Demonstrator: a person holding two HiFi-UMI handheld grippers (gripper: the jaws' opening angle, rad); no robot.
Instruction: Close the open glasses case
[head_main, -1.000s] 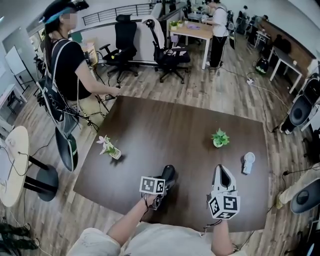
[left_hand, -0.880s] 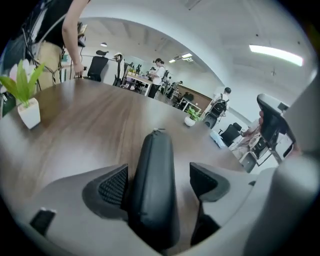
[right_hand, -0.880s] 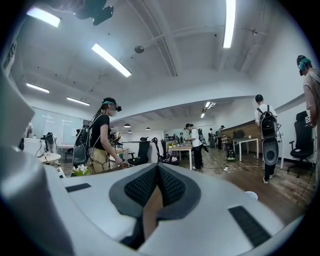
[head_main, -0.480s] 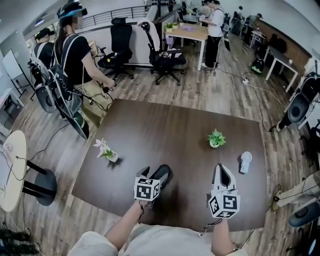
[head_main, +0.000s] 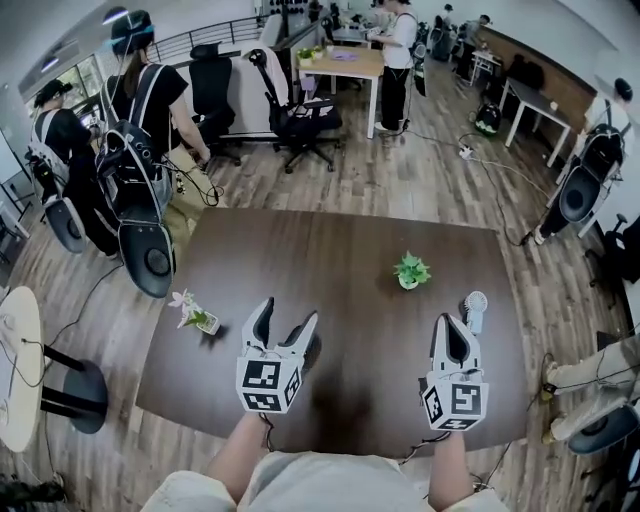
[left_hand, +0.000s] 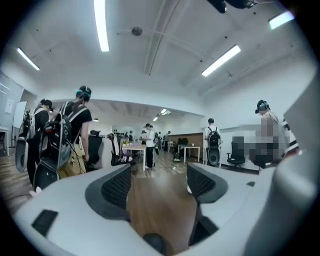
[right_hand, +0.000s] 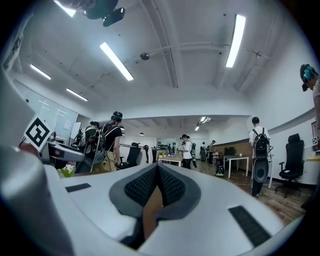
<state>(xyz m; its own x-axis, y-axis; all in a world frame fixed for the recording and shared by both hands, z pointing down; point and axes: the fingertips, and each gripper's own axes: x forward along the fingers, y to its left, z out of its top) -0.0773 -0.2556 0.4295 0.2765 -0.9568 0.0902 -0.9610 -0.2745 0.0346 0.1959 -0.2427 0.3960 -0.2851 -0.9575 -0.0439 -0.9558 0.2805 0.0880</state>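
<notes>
Wood-plank flooring and office chairs ring a dark brown table (head_main: 350, 240), its top smooth and matte with a faint grain. At its left edge stands a small pot of pink flowers (head_main: 192, 314).

Next comes the left gripper (head_main: 286, 316), white plastic with dark ribbed pads. Its jaws have just eased in a touch yet stand wide apart, and its own view shows only bare tabletop between them.

Just under it and to the right, in the lower middle of the head view, lies the glasses case (head_main: 314, 350). It is a dark, rounded, hard-looking shell, mostly hidden behind the gripper. What shows reads as one low lump, so I judge the lid is down (whether it has latched I cannot tell).

To finish well, I would first look past the gripper at the seam. If a gap remains, press flat on the lid's front edge with a pad rather than pinch the slick curved shell, which could skate on the smooth top. The other gripper could brace the far side.

Further right sits a little green plant (head_main: 408, 270) in a pale pot, well apart from the case. The right gripper (head_main: 452, 330) hovers at lower right, its jaws pressed together on nothing. Just beside its tip is a small white fan (head_main: 473, 305).
</notes>
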